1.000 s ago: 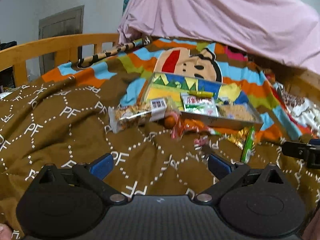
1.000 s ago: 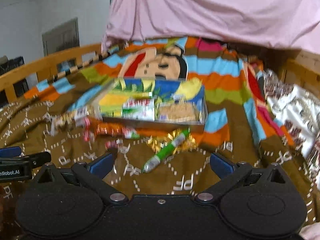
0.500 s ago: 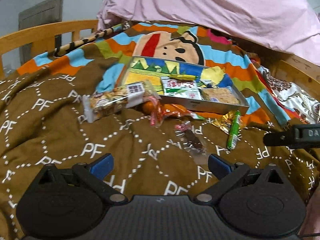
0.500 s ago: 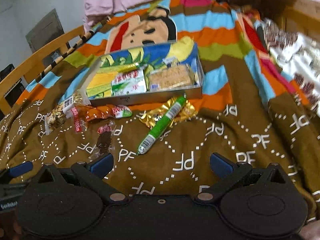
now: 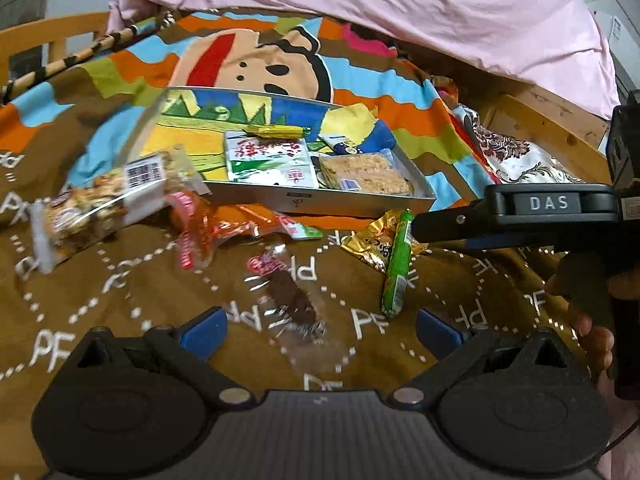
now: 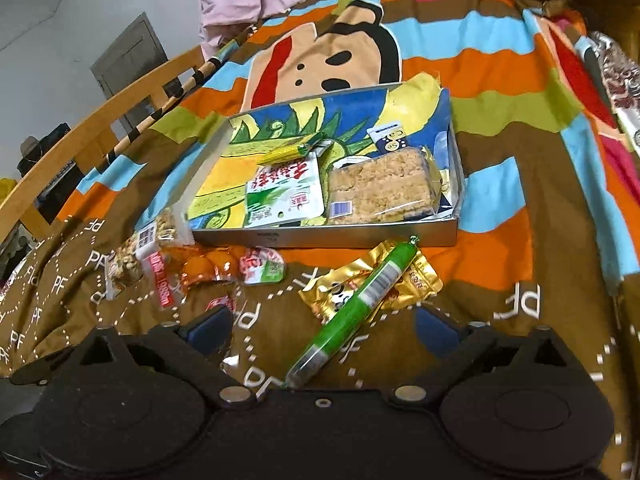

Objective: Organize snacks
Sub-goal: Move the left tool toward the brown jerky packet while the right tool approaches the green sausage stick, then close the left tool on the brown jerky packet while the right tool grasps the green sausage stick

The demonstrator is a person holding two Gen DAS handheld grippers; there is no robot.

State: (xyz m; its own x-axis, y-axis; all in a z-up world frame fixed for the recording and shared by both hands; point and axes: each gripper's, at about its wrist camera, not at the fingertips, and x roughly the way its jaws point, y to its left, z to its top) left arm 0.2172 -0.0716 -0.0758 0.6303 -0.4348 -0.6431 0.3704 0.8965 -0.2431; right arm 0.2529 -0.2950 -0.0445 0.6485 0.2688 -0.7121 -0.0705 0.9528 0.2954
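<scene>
Loose snacks lie on a brown blanket in front of a metal tray (image 6: 320,237) that holds a green-white packet (image 6: 285,196), a crispy rice bar (image 6: 380,192) and a yellow stick (image 6: 288,154). My right gripper (image 6: 324,329) hangs over a green sausage stick (image 6: 360,308) that rests on a gold packet (image 6: 416,280). Its jaws are closing, and the stick lies between the fingers untouched. My left gripper (image 5: 320,330) is open over a dark snack in a clear wrapper (image 5: 292,300). A nut bag (image 5: 100,204) and an orange-red packet (image 5: 208,232) lie further left.
Pink bedding (image 5: 400,8) is piled behind the tray. A wooden bed rail (image 6: 100,120) runs along the left, and wooden boards with a patterned cloth (image 5: 516,152) lie on the right. A hand (image 5: 592,320) holds the right gripper's handle.
Both grippers moved forward and tipped down toward the loose snacks. The green stick now lies between the right fingers, and the dark wrapped snack between the left ones. The right fingers stand slightly narrower.
</scene>
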